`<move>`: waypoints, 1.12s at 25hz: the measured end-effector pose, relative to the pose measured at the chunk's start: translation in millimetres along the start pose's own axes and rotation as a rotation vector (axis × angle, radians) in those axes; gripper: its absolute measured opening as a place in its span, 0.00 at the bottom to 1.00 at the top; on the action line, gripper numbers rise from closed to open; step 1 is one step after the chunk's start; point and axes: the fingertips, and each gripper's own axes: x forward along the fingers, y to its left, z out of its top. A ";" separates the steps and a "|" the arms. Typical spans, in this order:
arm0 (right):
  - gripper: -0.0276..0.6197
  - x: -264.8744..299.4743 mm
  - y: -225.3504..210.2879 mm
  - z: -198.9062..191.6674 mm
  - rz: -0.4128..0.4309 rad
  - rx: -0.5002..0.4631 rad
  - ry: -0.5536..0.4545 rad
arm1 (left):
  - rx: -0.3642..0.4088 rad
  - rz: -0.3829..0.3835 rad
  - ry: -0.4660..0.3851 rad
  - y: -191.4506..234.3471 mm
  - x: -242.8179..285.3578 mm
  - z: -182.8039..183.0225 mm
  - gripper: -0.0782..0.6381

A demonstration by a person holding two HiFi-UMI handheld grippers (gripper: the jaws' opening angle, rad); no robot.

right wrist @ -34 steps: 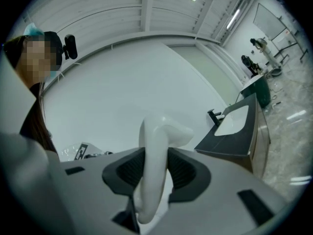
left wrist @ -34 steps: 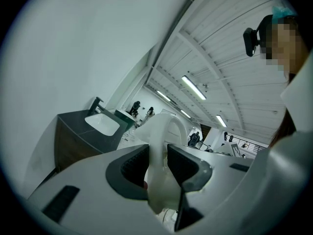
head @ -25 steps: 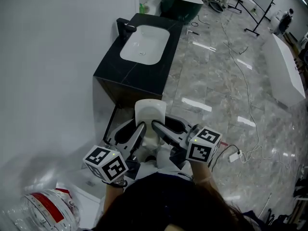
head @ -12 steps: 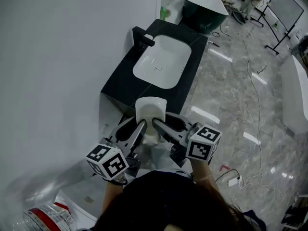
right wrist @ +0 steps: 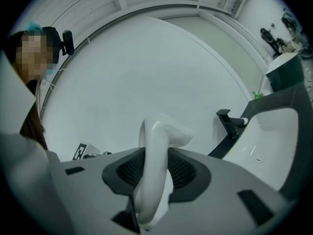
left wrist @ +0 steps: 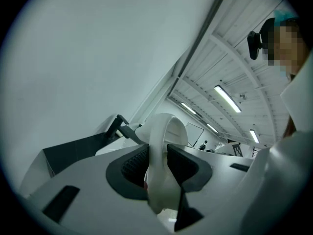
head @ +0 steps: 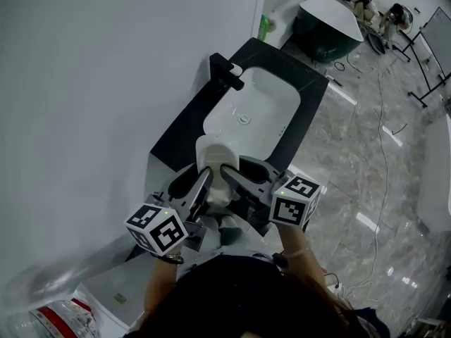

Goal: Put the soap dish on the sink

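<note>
A white soap dish (head: 215, 153) is held in the air between both grippers, just short of the near end of the black counter (head: 183, 136). My left gripper (head: 205, 183) is shut on the dish's left rim (left wrist: 161, 146). My right gripper (head: 227, 177) is shut on its right rim (right wrist: 154, 151). The white sink basin (head: 257, 115) is set in the black counter beyond the dish, with a black faucet (head: 225, 72) on its wall side. The faucet (right wrist: 230, 121) and the basin (right wrist: 266, 141) also show to the right in the right gripper view.
A plain white wall (head: 106, 83) runs along the left. A dark green tub (head: 324, 23) stands past the counter's far end. Cables (head: 384, 83) trail over the grey marble floor on the right. A clear bag with a red label (head: 49, 319) lies at the lower left.
Both grippers have carried the soap dish forward together. The counter and basin now lie much closer, directly beyond the dish. The grip on the dish looks the same.
</note>
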 end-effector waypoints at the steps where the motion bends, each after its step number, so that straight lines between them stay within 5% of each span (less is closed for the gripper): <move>1: 0.24 6.6 -6.9 3.0 0.005 0.001 0.005 | -0.004 0.010 -0.007 6.8 5.8 3.5 0.28; 15: 0.24 87.2 -83.8 12.3 0.050 0.072 0.086 | -0.058 0.112 -0.005 95.6 59.5 26.4 0.28; 28: 0.24 180.8 -192.0 -35.0 0.099 0.196 0.251 | -0.192 0.248 0.019 227.0 113.4 -2.1 0.27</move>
